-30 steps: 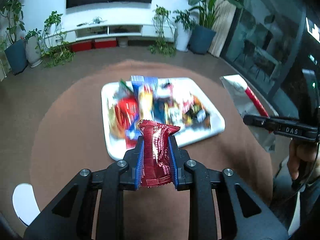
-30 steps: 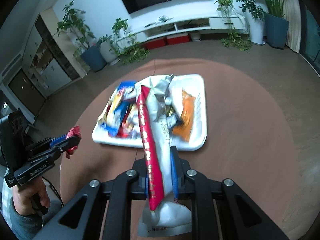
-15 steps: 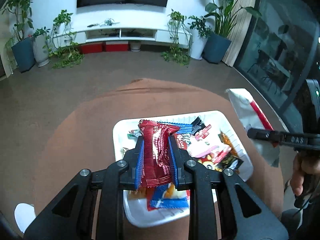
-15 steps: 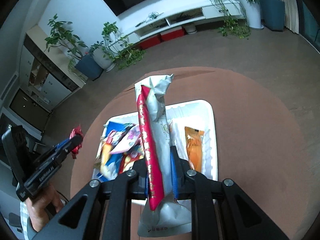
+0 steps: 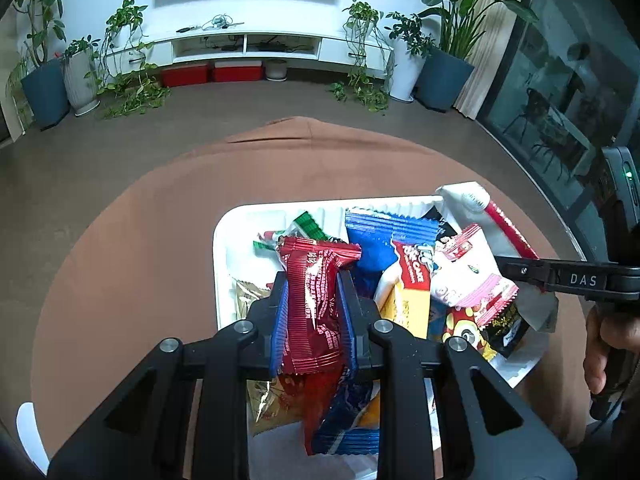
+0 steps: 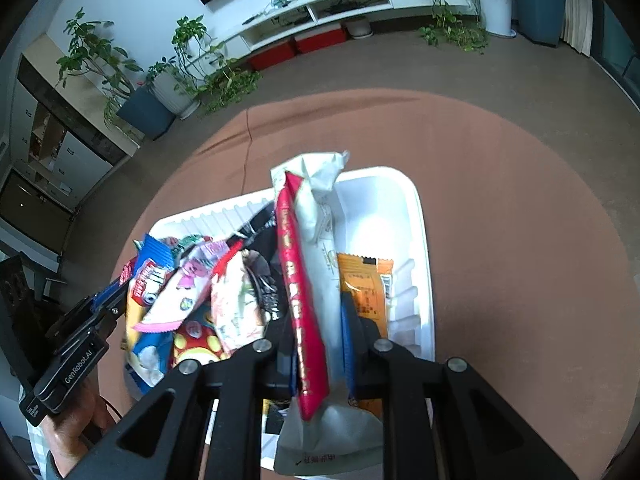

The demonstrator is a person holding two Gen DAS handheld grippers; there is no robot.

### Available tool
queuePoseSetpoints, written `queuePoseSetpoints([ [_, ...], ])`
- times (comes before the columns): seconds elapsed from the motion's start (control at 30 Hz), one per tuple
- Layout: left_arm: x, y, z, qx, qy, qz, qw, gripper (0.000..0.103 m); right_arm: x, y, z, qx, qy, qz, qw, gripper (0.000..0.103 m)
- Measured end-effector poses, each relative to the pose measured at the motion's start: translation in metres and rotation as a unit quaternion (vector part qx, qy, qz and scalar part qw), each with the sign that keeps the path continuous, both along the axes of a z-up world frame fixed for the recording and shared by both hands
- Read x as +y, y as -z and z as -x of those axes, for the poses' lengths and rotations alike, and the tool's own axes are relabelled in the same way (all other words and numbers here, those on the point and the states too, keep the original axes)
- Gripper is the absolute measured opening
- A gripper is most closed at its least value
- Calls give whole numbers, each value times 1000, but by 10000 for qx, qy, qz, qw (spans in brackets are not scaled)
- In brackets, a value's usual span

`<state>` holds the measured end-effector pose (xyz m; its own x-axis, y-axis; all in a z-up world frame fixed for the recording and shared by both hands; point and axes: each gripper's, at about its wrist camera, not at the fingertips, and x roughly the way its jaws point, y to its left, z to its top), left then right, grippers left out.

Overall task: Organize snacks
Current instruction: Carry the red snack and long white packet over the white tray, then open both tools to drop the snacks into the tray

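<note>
Brown cloth covers the round desk [image 5: 132, 248], and near its middle sits a white foam tray [image 6: 420, 216] already heaped with snack packets, which looks like the collecting place for the task. Above its near-left part, the left gripper [image 5: 314, 300] is clamped on a red crinkled snack packet [image 5: 316, 288], pinched across the middle so both ends hang free and it can probably be dropped flat onto the pile. To its right, the right gripper [image 6: 320, 344] is clamped on a long white snack bag with a red stripe [image 6: 316, 240], gripped low on its length so most of it reaches out over the tray's emptier right part, beside an orange packet [image 6: 364, 280]. Both packets hang over the tray, not yet let go. Potted plants and a low white TV shelf [image 5: 248, 40] line the far wall.
</note>
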<state>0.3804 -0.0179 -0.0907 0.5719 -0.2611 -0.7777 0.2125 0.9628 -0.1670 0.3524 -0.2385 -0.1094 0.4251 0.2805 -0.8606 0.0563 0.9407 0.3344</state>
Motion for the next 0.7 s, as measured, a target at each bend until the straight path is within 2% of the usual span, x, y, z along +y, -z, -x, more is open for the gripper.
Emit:
queuePoseSetpoints([
  [0.17, -10, 18, -4, 38, -9, 14, 10000, 22, 8, 11, 7, 143, -70, 134, 9998, 18],
  [0.37, -13, 32, -9, 52, -17, 6, 10000, 24, 6, 13, 8, 146, -55, 70, 9999, 18],
  [0.53, -9, 36, -8, 55, -41, 91, 9999, 24, 7, 6, 4, 108, -89, 95, 9999, 22],
  [0.7, -9, 33, -4, 56, -37, 40, 10000, 26, 10, -4, 10, -25, -85, 159, 9998, 32],
])
